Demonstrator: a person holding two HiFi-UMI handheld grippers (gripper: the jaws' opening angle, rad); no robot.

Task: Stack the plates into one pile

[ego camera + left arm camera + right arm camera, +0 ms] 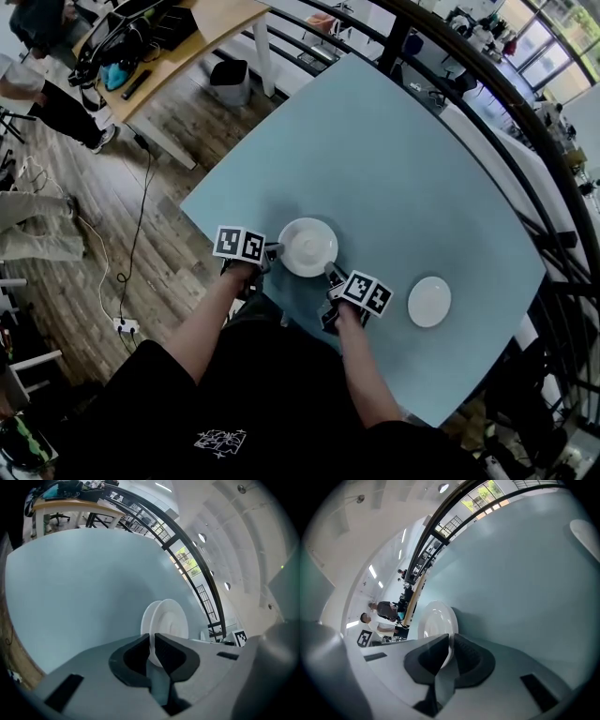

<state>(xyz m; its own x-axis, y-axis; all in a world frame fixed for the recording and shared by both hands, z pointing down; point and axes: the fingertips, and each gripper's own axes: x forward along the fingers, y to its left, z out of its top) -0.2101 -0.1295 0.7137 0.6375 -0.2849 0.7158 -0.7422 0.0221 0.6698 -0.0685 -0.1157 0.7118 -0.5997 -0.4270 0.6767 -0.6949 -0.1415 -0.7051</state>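
Note:
A white plate [307, 247] is held near the front edge of the light blue table [394, 159], with a gripper on either side of it. My left gripper [272, 251] is shut on its left rim, and my right gripper [333, 275] is shut on its right rim. In the left gripper view the plate [168, 618] stands edge-on between the dark pads [166, 653]. The right gripper view shows the same plate [436, 620] clamped at its rim. A second, smaller white plate [429, 301] lies flat on the table to the right, also visible as the plate [586, 531] at the far right.
A black curved railing [525, 141] runs behind the table. A wooden desk [178, 47] and a grey bin [230, 82] stand on the wood floor at the upper left, with cables and people's legs [47, 103] beyond.

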